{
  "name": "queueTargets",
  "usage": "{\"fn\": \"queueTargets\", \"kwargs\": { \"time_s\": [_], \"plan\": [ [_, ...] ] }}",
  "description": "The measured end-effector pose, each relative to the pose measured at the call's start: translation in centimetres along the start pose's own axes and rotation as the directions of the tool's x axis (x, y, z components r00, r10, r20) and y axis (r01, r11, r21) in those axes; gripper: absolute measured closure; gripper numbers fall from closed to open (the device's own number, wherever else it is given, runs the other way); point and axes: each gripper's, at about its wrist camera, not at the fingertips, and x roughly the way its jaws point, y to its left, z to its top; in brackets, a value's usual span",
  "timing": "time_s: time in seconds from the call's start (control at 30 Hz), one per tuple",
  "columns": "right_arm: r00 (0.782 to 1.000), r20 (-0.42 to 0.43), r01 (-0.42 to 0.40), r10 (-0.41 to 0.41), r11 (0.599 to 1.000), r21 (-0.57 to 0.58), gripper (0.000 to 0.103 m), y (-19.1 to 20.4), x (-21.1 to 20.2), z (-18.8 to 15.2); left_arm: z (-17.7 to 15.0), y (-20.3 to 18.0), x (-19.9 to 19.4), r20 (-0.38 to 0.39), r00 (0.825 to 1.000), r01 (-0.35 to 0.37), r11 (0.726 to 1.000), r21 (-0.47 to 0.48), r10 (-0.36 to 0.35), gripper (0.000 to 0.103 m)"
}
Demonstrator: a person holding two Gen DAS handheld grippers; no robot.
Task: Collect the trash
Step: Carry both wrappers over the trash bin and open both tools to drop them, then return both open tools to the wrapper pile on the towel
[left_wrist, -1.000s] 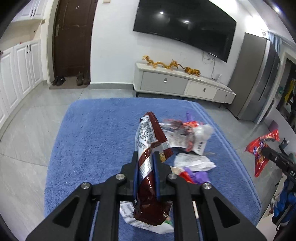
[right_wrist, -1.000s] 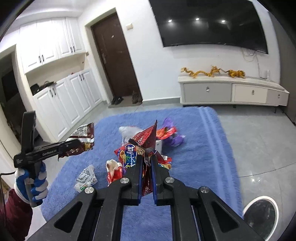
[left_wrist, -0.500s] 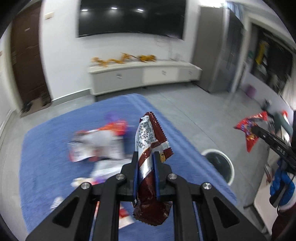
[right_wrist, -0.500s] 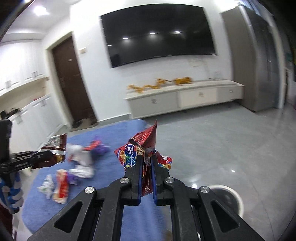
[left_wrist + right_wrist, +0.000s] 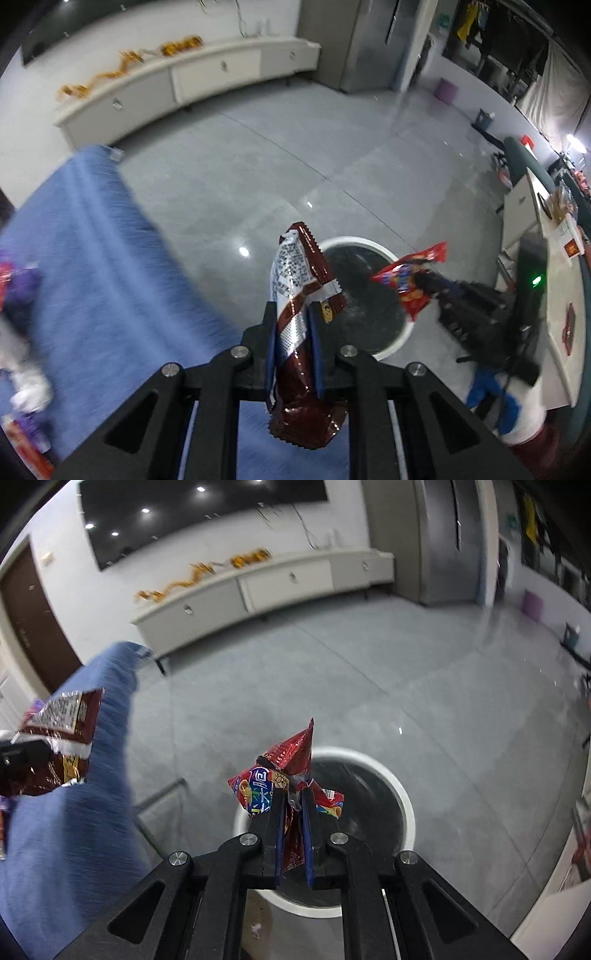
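Round white-rimmed trash bin (image 5: 408, 812): mouth lying open upward, dark inside, nothing covering it. Grey tiled floor (image 5: 424, 686): stretching bare around the bin toward the long white low cabinet (image 5: 258, 587). Blue carpet (image 5: 92, 266): bordering the floor on the left, well apart from the bin. Right hand-held gripper (image 5: 424, 286) with its red crinkled snack wrapper (image 5: 410, 277): hanging over the bin's right rim, crowding that side. White bench (image 5: 554, 295): closing in the far right.
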Motion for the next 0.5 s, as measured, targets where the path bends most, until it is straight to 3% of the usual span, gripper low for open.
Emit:
{"fn": "queueTargets", "kwargs": {
  "time_s": [0.2, 0.3, 0.37, 0.5],
  "plan": [
    [0.997, -0.079, 0.021, -0.016, 0.997, 0.07, 0.094, -3.9, 4.6, -1.5, 2.0, -1.7, 6.9, -0.117, 0.991, 0.061, 0.997, -0.054, -0.067, 0.085],
    [0.994, -0.106, 0.03, -0.02, 0.995, 0.098, 0.091, -5.1, 6.3, -1.9, 2.5, -2.1, 9.2, -0.153, 0.984, 0.076, 0.993, -0.087, -0.089, 0.074],
    [0.992, -0.123, 0.034, -0.02, 0.994, 0.107, 0.085, -5.5, 7.1, -2.2, 2.9, -2.2, 10.9, -0.175, 0.98, 0.08, 0.991, -0.103, -0.097, 0.061],
    [0.989, -0.146, 0.05, -0.031, 0.99, 0.129, 0.084, -6.5, 7.7, -3.0, 3.4, -2.6, 13.2, -0.212, 0.968, 0.104, 0.984, -0.142, -0.133, 0.058]
  ]
}}
